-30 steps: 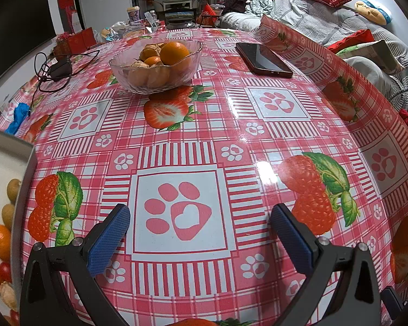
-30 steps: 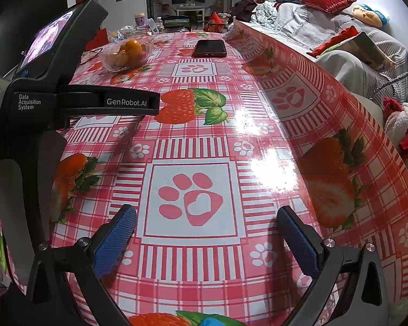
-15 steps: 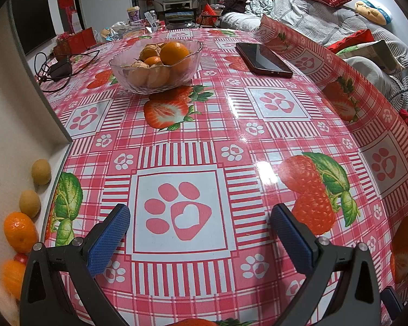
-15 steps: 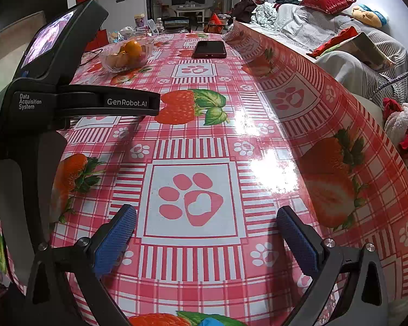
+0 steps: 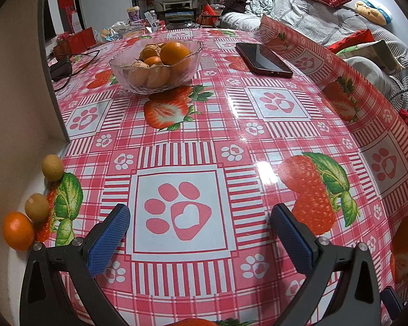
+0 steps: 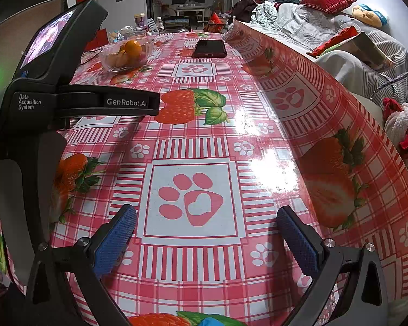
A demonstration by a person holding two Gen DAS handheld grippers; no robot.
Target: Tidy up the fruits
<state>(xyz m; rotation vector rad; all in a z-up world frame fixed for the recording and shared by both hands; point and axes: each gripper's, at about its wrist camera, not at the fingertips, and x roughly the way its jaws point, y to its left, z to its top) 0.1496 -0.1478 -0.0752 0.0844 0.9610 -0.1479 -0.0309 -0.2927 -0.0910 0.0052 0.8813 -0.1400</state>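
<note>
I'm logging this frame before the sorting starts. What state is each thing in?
Left gripper: open, empty.
Right gripper: open, empty.
Glass bowl: upright, holding fruit.
Phone: flat, screen dark.
Loose orange: at the table's left edge.
Two brown fruits: beside it, loose.

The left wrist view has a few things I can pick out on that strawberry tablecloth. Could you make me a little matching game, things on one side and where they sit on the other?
Things:
1. glass bowl
2. phone
3. loose orange
4. charger with cable

Places:
A. far left, beside the bowl
B. far right, lying flat, screen dark
C. far middle, holding oranges
D. near left edge, beside two small brownish fruits

Pairs: 1-C, 2-B, 3-D, 4-A
</note>
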